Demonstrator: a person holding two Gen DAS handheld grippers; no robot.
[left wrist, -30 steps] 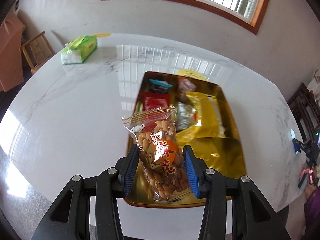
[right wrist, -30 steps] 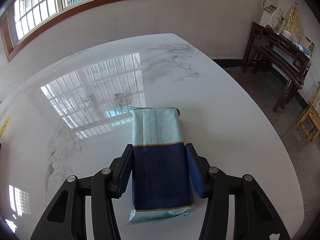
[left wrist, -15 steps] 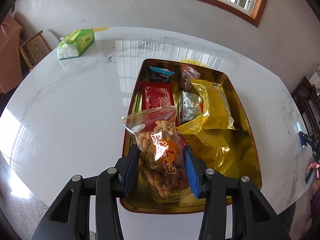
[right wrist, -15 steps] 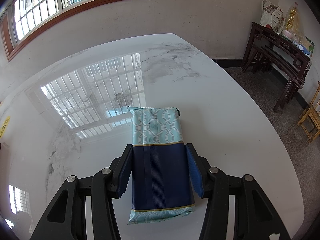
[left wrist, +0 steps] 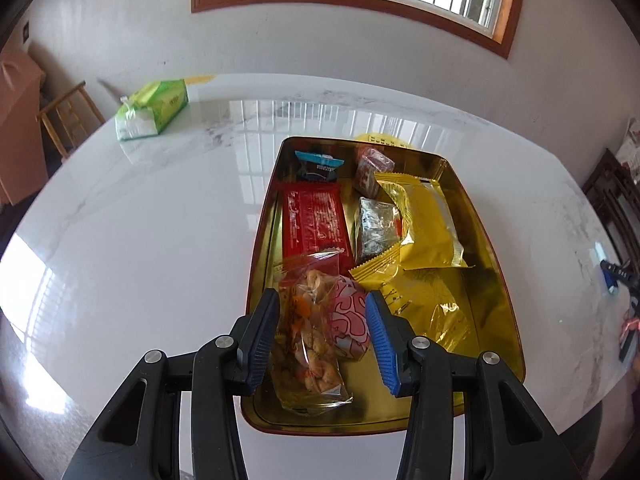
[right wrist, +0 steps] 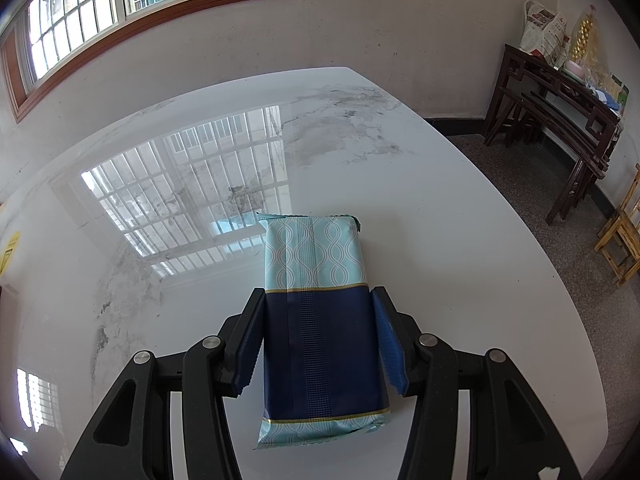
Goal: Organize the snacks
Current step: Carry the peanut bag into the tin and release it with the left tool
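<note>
Left claw [left wrist: 322,330]: it pinches a clear bag of fried twists [left wrist: 310,330] between its blue pads, just above the near-left corner of the gold tin [left wrist: 490,240]. To set this bag down well, you lower it into the bare gold floor at the near end, lay it flat beside the red packet [left wrist: 314,222], and spread the pads only once the bag rests on the tin; the film is slippery and crinkled, so a high release would likely let it tip over the rim. The bag is transparent with red print, and a round red-and-white wrapped sweet [left wrist: 350,320] lies against its right side, whether in the grip or in the tin you cannot tell.

Right claw [right wrist: 318,334]: it pinches a blue biscuit pack [right wrist: 320,320], dark navy below and pale patterned teal above, over the bare white worktop [right wrist: 440,216] towards its right edge. You hold it level until the tin is free.

Tin contents: yellow pouches [left wrist: 424,224], a silver pack [left wrist: 376,228], small packs at the far end.
</note>
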